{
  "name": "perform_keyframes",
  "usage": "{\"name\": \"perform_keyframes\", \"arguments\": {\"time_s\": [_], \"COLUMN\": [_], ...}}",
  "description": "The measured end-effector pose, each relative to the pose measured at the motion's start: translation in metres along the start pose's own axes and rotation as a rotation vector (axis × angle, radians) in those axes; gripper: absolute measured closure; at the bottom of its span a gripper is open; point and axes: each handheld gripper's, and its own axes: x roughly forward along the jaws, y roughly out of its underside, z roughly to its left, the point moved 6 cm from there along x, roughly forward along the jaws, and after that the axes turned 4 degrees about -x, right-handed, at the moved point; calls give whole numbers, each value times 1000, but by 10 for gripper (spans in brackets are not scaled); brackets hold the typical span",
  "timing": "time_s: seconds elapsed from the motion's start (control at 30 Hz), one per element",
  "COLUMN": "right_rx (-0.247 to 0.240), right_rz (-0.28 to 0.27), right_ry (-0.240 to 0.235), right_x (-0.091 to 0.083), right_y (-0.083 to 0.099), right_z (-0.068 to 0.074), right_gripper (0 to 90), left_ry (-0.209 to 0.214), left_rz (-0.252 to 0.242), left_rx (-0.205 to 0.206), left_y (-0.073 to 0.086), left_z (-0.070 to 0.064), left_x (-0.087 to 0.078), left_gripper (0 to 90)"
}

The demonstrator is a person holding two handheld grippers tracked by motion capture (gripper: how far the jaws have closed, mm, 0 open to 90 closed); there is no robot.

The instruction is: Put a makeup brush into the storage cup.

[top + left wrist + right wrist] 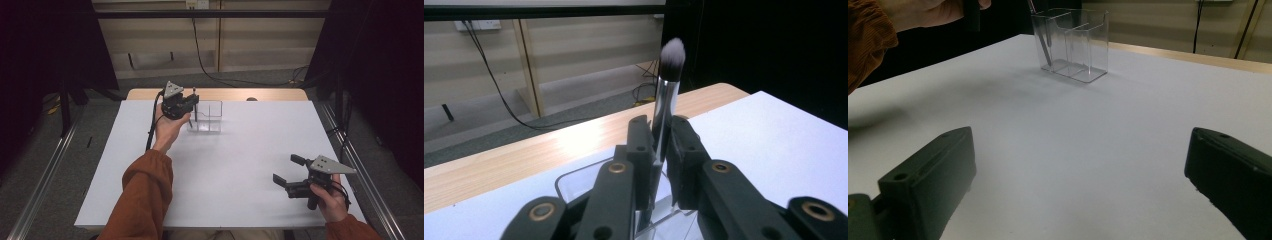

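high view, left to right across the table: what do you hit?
Left gripper, black two-jaw, shut on a silver-handled makeup brush → clear plastic two-compartment organizer box → right gripper, black two-jaw, open above the white table top.

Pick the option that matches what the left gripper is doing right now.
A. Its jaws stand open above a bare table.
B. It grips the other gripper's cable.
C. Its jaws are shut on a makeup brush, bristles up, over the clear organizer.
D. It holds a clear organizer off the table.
C: in the left gripper view the left gripper has its jaws closed on the makeup brush, bristles up, handle reaching down into the clear organizer.
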Motion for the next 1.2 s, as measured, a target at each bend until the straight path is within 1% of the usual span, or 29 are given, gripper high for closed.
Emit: {"name": "perform_keyframes", "arguments": {"time_s": [0.03,0.13,0.2,0.23,0.27,0.3,0.33,0.4,0.47,0.5,0.53,0.6,0.63,0.73,0.87,0.9,1.0,1.03,1.07,1.13,1.2], "right_rx": [1,6,6,4,5,6,5,5,11,12,13,12,12,13,14,13,20,21,23,21,22], "right_rz": [0,1,-1,0,-1,-1,-2,-3,-5,-6,-6,-6,-7,-8,-6,-8,-10,-11,-10,-10,-12], "right_ry": [1,-3,-3,-2,0,-2,-2,0,2,2,5,6,6,7,10,14,15,16,17,17,16], "right_x": [0,0,0,0,0,0,0,0,-1,-1,-1,-1,-1,-1,-2,-2,-2,-2,-2,-2,-2], "right_y": [0,0,0,0,0,0,0,0,0,-1,0,0,0,0,1,1,1,1,2,2,1], "right_z": [0,0,0,0,0,0,0,0,0,0,0,-1,-1,-1,-3,-4,-5,-5,-6,-6,-5], "right_gripper": [0,0,0,0,0,0,0,0,0,0,0,0,0,0,0,0,0,0,0,0,0], "left_ry": [7,2,-10,-13,-15,-19,-18,-17,-6,-8,-4,-11,-11,-11,-22,-19,-19,-15,-20,-16,-11], "left_rz": [-4,-14,-16,-22,-31,-33,-36,-34,-40,-44,-47,-49,-50,-53,-63,-63,-62,-59,-59,-60,-67], "left_rx": [-11,-11,8,4,0,6,7,24,17,20,19,21,15,2,-9,-6,-3,1,8,-2,-2], "left_y": [0,-1,-1,-2,-2,-2,-2,-2,-2,-2,-3,-3,-4,-4,-5,-5,-5,-4,-4,-5,-6], "left_z": [0,0,1,1,2,3,2,3,2,3,3,3,4,5,8,9,11,11,12,12,10], "left_x": [0,0,0,-1,-1,-1,-2,-2,-3,-3,-3,-3,-4,-4,-5,-5,-6,-6,-7,-8,-10], "left_gripper": [793,739,699,662,642,628,608,566,523,510,474,409,369,288,207,174,129,114,109,67,50]}}
